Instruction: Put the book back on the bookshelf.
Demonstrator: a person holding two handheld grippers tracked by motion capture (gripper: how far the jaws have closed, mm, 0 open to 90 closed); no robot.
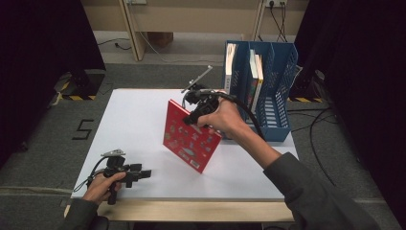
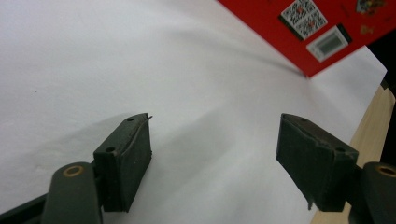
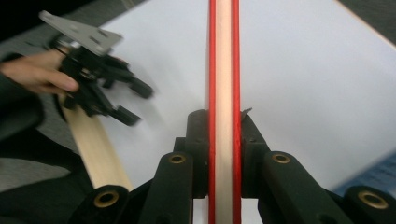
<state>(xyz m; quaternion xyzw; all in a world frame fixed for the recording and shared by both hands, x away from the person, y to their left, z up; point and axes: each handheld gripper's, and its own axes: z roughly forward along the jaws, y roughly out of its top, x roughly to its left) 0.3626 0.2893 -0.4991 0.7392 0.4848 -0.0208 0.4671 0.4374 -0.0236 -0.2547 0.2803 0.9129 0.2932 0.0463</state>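
A thin red book (image 1: pixel 186 139) with small pictures on its cover stands tilted on one lower corner on the white table (image 1: pixel 129 120). My right gripper (image 1: pixel 192 118) is shut on its upper edge; in the right gripper view the pads (image 3: pixel 200 135) press both covers of the book (image 3: pixel 223 65), seen edge-on. My left gripper (image 1: pixel 145 173) rests near the table's front left edge, held by a hand, its jaws open with nothing between them (image 2: pixel 215 140). The book's lower corner (image 2: pixel 322 32) lies beyond it. The left gripper (image 3: pixel 126 100) is also in the right gripper view.
A blue mesh file rack (image 1: pixel 280 96) stands at the table's right back, with a few books (image 1: pixel 253 76) upright in its slots. The table's wooden front edge (image 1: pixel 191 211) runs along the bottom. Dark curtains flank both sides.
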